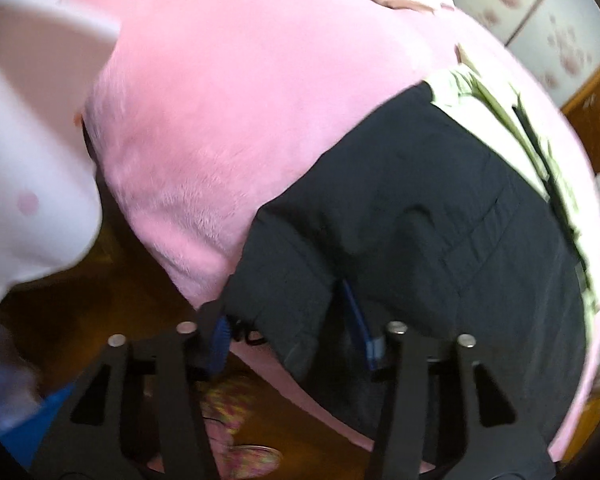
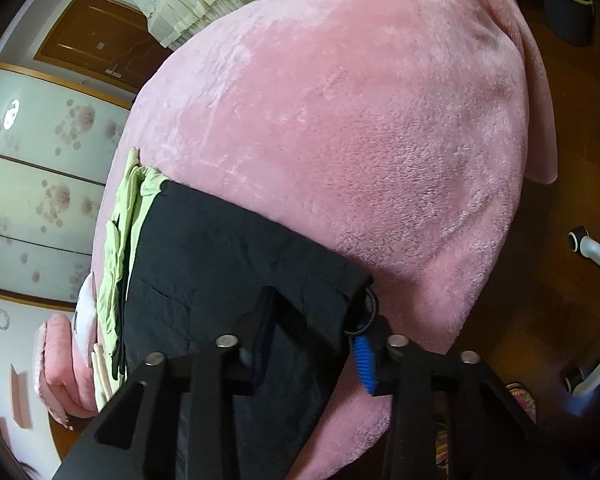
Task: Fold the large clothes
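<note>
A dark navy garment (image 1: 412, 208) lies folded on a pink fleece blanket (image 1: 228, 92) over the bed; it also shows in the right wrist view (image 2: 228, 256). A light green garment (image 1: 496, 116) lies beside it, also in the right wrist view (image 2: 120, 240). My left gripper (image 1: 292, 344) straddles the near edge of the dark garment, fingers wide apart, a fold of cloth between its blue pads (image 1: 220, 340). My right gripper (image 2: 304, 348) is likewise spread around the garment's near corner, with a drawstring loop (image 2: 368, 316) by its blue pad (image 2: 364, 364).
The pink blanket (image 2: 360, 120) drapes over the bed edge above brown wooden floor (image 2: 572, 160). A dark bin (image 2: 568, 4) stands far right. A white metal frame with wheels (image 2: 592, 256) is right. Sliding floral wardrobe doors (image 2: 40, 184) stand left. A white sleeve (image 1: 28, 152) is left.
</note>
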`<state>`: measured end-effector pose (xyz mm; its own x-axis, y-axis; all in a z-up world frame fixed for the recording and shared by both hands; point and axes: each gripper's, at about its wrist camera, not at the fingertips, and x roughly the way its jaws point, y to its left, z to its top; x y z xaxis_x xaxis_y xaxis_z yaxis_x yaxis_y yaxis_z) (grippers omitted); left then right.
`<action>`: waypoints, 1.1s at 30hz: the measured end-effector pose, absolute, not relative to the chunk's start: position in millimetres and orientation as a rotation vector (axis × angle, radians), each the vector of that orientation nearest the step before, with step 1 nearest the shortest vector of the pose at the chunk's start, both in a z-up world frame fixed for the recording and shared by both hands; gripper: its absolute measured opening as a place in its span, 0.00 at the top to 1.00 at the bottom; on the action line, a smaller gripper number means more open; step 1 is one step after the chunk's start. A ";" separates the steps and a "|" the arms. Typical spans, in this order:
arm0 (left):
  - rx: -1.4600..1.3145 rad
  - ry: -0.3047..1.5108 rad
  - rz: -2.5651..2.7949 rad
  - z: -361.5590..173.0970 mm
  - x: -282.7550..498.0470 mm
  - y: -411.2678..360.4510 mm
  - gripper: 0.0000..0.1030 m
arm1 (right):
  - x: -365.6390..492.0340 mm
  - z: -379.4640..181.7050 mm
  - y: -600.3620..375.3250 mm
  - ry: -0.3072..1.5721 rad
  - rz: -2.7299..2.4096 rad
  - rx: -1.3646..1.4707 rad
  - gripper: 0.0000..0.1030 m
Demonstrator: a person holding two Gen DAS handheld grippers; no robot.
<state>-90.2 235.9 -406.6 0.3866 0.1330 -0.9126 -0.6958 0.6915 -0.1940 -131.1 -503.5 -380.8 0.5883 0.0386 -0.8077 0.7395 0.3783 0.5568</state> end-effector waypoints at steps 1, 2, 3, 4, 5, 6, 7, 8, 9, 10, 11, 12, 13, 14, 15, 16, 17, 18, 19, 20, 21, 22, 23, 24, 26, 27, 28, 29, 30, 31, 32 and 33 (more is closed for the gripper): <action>-0.613 1.050 0.576 -403.7 -88.1 232.0 0.70 | -128.5 -377.7 -500.9 0.845 -0.524 1.103 0.75; -0.612 1.050 0.582 -401.2 -86.8 229.3 0.72 | -128.6 -375.4 -499.7 0.840 -0.524 1.102 0.79; -0.619 1.050 0.587 -399.8 -86.7 228.4 0.74 | -130.0 -372.9 -499.1 0.836 -0.523 1.101 0.80; -0.637 1.050 0.589 -397.5 -86.4 229.3 0.77 | -130.8 -370.1 -497.8 0.833 -0.523 1.102 0.81; -0.667 1.050 0.595 -395.5 -86.9 230.4 0.79 | -130.9 -367.6 -497.2 0.831 -0.518 1.105 0.82; -0.688 1.048 0.597 -393.4 -87.4 231.2 0.80 | -132.4 -365.1 -497.1 0.829 -0.513 1.109 0.84; -0.707 1.044 0.595 -390.6 -87.8 231.7 0.82 | -134.4 -362.3 -498.4 0.826 -0.499 1.117 0.85; -0.722 1.034 0.589 -385.7 -87.8 231.3 0.82 | -133.4 -360.0 -497.7 0.821 -0.485 1.124 0.88; -0.722 1.026 0.580 -378.6 -88.8 227.2 0.83 | -136.7 -357.3 -498.3 0.820 -0.468 1.129 0.88; -0.720 1.016 0.563 -372.9 -87.9 224.6 0.84 | -136.7 -353.2 -497.7 0.821 -0.448 1.130 0.88; -0.716 1.002 0.530 -364.8 -85.7 220.5 0.85 | -136.2 -349.2 -496.8 0.816 -0.430 1.130 0.89; -0.716 0.993 0.509 -359.3 -84.0 217.7 0.85 | -135.6 -345.7 -495.8 0.814 -0.407 1.132 0.89; -0.718 0.981 0.486 -351.8 -82.5 214.8 0.86 | -134.2 -341.9 -494.7 0.815 -0.384 1.134 0.90; -0.725 0.967 0.462 -341.8 -78.8 211.0 0.86 | -131.5 -337.5 -492.7 0.814 -0.362 1.141 0.90; -0.735 0.957 0.448 -334.9 -77.0 209.1 0.86 | -128.6 -333.7 -490.9 0.809 -0.336 1.162 0.90; -0.753 0.939 0.430 -326.2 -73.1 207.7 0.87 | -123.7 -330.9 -489.3 0.807 -0.314 1.183 0.90; -0.783 0.915 0.413 -314.7 -68.9 206.0 0.87 | -121.4 -327.7 -488.6 0.803 -0.293 1.203 0.91; -0.803 0.901 0.404 -306.4 -64.8 204.8 0.87 | -116.3 -321.8 -486.7 0.793 -0.261 1.229 0.91; -0.826 0.885 0.396 -296.4 -58.7 204.4 0.87 | -112.5 -316.0 -485.6 0.787 -0.238 1.239 0.91; -0.851 0.865 0.387 -287.6 -65.9 207.0 0.87 | -107.5 -309.3 -483.9 0.781 -0.217 1.244 0.91; -0.881 0.840 0.376 -275.3 -65.8 209.5 0.87 | -101.2 -300.9 -482.3 0.772 -0.195 1.247 0.92; -0.900 0.819 0.370 -265.7 -61.7 210.4 0.87 | -95.9 -292.4 -481.6 0.767 -0.177 1.246 0.92; -0.909 0.803 0.365 -256.8 -55.3 212.5 0.87 | -90.6 -284.9 -481.9 0.761 -0.158 1.247 0.92; -0.915 0.782 0.355 -246.0 -48.7 213.6 0.87 | -84.5 -277.0 -481.5 0.752 -0.138 1.251 0.92; -0.902 0.755 0.335 -222.0 -39.8 219.8 0.88 | -68.2 -259.1 -480.1 0.727 -0.095 1.257 0.92; -0.886 0.752 0.326 -212.6 -34.9 221.3 0.88 | -59.1 -249.9 -479.5 0.718 -0.080 1.257 0.93; -0.864 0.753 0.317 -203.4 -27.2 220.5 0.88 | -53.3 -241.3 -479.9 0.713 -0.074 1.251 0.93; -0.830 0.759 0.307 -192.5 -17.8 221.7 0.88 | -46.1 -233.5 -479.6 0.709 -0.070 1.246 0.93; -0.814 0.767 0.301 -185.8 -11.4 225.1 0.88 | -35.7 -223.5 -479.3 0.703 -0.064 1.248 0.93; -0.808 0.784 0.288 -177.8 -2.0 229.6 0.88 | -32.6 -216.5 -481.6 0.699 -0.060 1.254 0.93; -0.811 0.799 0.274 -171.3 5.7 233.8 0.88 | -23.6 -207.2 -482.1 0.692 -0.059 1.260 0.93; -0.816 0.815 0.259 -164.5 14.9 239.5 0.88 | -13.9 -197.1 -482.5 0.687 -0.064 1.259 0.93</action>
